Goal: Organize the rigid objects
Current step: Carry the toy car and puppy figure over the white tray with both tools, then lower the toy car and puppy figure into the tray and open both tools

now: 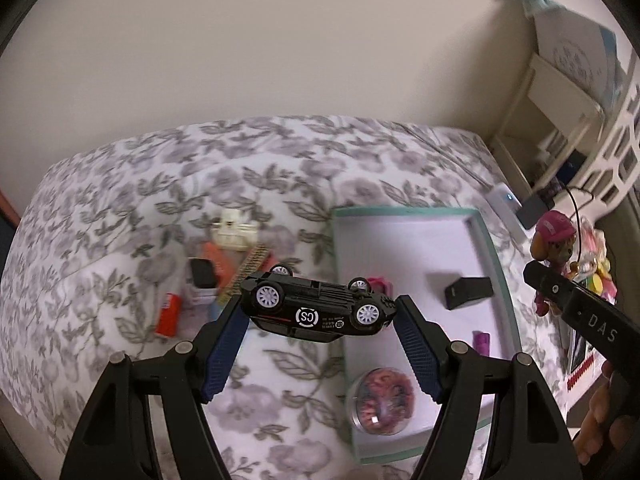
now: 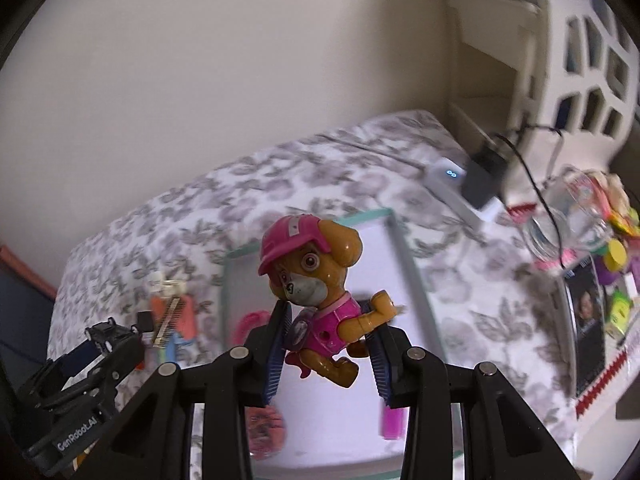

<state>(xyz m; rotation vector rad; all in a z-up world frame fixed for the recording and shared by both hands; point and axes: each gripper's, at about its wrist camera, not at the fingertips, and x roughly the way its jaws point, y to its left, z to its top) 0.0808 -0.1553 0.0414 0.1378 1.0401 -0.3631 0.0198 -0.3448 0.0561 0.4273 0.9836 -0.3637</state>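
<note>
- One black toy car (image 1: 318, 307) hangs upside down, wheels up, pinched end to end between the blue pads of the left hand-held gripper (image 1: 320, 312), lifted off the bed (image 1: 100, 208).
- One toy dog figure (image 2: 320, 300) in a pink helmet and pink vest is clamped at its body by the right hand-held gripper (image 2: 330, 334), also held up in the air.
- One shallow teal-rimmed tray (image 1: 404, 213) lies on the floral bedspread, below and ahead of both hand-held grippers.
- Four things show inside the tray: one small black box (image 1: 468, 293), one clear round case with reddish contents (image 1: 380, 400), one pink tube (image 1: 481, 340), and a pink piece (image 1: 380, 283) partly hidden behind the car.
- A loose pile lies on the bed to the left of the tray: one cream toy (image 1: 234, 232), one orange-red pack (image 1: 168, 314), one small black block (image 1: 204, 273), one comb-like strip (image 1: 250, 267); the others are too blurred to count.
</note>
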